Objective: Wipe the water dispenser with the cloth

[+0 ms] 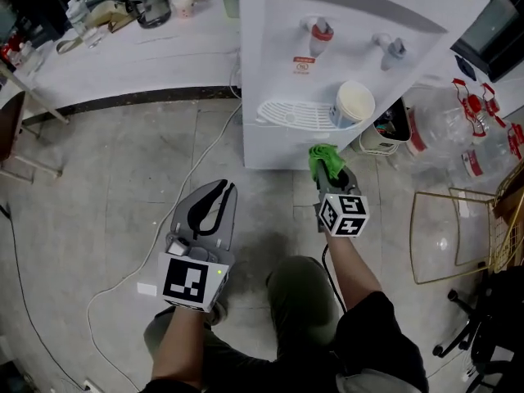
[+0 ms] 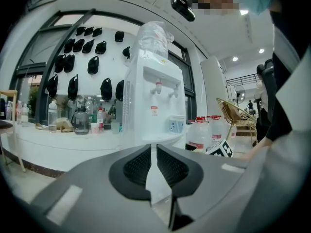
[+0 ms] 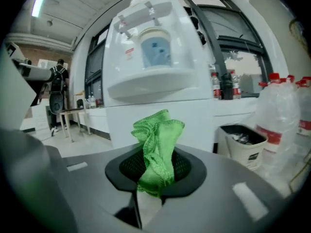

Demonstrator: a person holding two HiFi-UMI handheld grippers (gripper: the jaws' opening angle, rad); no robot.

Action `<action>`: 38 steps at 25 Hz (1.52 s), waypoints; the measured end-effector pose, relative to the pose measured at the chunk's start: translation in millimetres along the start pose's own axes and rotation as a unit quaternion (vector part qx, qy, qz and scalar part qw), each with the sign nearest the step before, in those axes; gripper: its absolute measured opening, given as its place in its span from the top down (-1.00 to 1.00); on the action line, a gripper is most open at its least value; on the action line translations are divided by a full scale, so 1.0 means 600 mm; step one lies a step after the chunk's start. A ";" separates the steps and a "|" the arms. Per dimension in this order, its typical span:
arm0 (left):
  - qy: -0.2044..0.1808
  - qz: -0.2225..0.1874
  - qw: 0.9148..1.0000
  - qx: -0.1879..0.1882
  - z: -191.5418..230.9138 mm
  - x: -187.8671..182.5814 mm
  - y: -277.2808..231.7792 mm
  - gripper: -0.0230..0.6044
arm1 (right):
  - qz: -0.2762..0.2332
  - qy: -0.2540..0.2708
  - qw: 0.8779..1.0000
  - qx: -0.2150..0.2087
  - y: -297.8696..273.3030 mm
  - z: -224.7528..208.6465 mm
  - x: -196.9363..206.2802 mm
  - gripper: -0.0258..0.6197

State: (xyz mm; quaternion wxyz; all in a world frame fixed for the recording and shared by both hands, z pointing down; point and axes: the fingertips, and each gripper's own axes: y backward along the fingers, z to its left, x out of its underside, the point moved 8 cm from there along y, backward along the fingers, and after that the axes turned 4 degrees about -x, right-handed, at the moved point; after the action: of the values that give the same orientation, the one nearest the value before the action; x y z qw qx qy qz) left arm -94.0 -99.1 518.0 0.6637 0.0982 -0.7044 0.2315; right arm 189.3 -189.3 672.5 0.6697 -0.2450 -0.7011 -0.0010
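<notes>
**Head view.** The right tool (image 1: 329,173) is clamped on the green cloth (image 1: 324,159). It is held low, near the front of the water dispenser (image 1: 270,56) and below the drip tray (image 1: 286,113), which suits a start on the lower panel. The left tool (image 1: 219,196) hangs back at the left over the floor (image 1: 123,187), clear of the work.

**Left gripper view.** Jaws drawn together, apparently leaving only a thin slit, with nothing between them.

**Right gripper view.** The cloth bunches up past the jaw tips, so fabric rather than the tool should meet the panel first.

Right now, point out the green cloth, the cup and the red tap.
green cloth (image 3: 158,149), right gripper view, bunched middle
cup (image 1: 354,103), head view, open mouth
red tap (image 1: 320,31), head view, red top
</notes>
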 end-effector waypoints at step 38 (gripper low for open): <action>-0.035 0.007 0.997 0.064 -0.078 -0.005 -0.037 0.91 | 0.075 -0.002 0.994 0.075 -0.037 -0.155 0.065 0.63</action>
State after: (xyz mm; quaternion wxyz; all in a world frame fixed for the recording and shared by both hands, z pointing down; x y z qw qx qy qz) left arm -42.0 -97.6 520.2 0.6292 0.1433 -0.7118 0.2773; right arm 269.4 -226.3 725.8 0.6828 -0.2457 -0.6804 0.1026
